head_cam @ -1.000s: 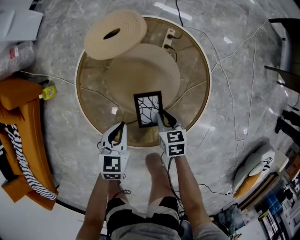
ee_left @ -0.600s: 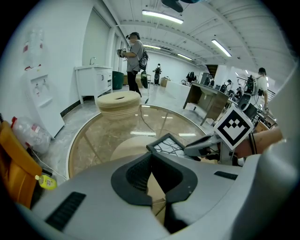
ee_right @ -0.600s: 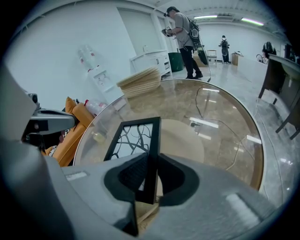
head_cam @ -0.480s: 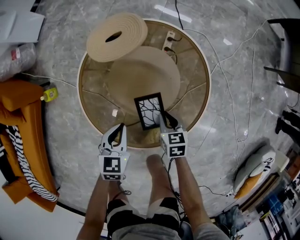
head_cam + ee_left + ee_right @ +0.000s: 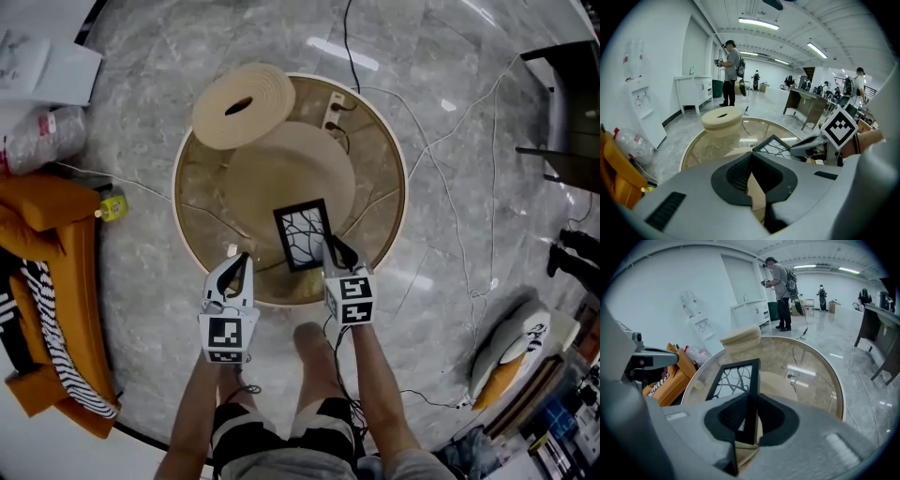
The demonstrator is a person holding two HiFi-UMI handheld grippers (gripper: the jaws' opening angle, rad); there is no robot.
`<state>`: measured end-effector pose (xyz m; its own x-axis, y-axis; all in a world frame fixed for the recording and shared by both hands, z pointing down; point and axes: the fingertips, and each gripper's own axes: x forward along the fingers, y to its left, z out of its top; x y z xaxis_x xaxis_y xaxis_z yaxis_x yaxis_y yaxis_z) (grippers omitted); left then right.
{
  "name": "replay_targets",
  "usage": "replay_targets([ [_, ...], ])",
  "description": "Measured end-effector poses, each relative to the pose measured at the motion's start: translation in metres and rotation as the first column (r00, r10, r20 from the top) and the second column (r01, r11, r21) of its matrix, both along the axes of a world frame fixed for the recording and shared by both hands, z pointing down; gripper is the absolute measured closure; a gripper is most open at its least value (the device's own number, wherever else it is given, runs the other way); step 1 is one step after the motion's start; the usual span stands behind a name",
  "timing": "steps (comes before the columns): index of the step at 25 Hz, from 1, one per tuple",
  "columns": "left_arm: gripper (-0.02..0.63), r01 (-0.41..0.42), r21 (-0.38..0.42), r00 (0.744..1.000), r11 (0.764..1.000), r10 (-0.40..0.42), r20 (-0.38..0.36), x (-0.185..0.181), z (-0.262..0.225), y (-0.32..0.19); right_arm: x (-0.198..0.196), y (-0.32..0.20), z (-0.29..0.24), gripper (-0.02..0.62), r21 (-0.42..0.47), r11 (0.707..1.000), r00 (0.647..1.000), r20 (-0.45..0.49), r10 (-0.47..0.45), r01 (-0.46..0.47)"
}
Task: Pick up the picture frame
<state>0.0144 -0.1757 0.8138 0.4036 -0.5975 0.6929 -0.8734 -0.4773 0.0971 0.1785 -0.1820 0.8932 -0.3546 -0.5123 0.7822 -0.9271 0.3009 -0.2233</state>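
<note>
Gripping the picture frame (image 5: 303, 234) by its right edge, the right gripper (image 5: 330, 244) is clenched on the black moulding. Its jaws have just been closing, and the frame's edge stands between them (the right gripper view shows the moulding running straight up through the jaw gap).

**Frame position.** The frame sits over the near part of the round glass table (image 5: 186, 202), just right of the table's middle line. It is tilted, with the gripped edge at the near right. Whether its far edge touches the glass cannot be determined. The frame holds a pale panel with black branching lines.

**Left gripper.** The left gripper (image 5: 241, 260) is over the near rim of the table, to the left of the frame and apart from it. Its jaws are pressed together with nothing between them.

**Surroundings.**
- A beige coiled disc (image 5: 246, 105) with a central hole lies on the far left part of the table.
- A power strip (image 5: 333, 109) shows at the far edge of the table, with cables running away across the grey marble floor (image 5: 469, 141).
- An orange seat (image 5: 45, 220) with a striped cloth stands on the floor at the far left.
- In the left gripper view, a person (image 5: 730, 70) stands well beyond the table.
</note>
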Motion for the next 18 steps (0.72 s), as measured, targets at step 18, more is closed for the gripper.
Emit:
replay_targets([
  [18, 0.589, -0.098, 0.164, 0.994, 0.982, 0.104, -0.028, 0.015, -0.172, -0.032, 0.015, -0.023, -0.212, 0.531, 0.214, 0.972, 0.995, 0.006, 0.103, -0.101],
])
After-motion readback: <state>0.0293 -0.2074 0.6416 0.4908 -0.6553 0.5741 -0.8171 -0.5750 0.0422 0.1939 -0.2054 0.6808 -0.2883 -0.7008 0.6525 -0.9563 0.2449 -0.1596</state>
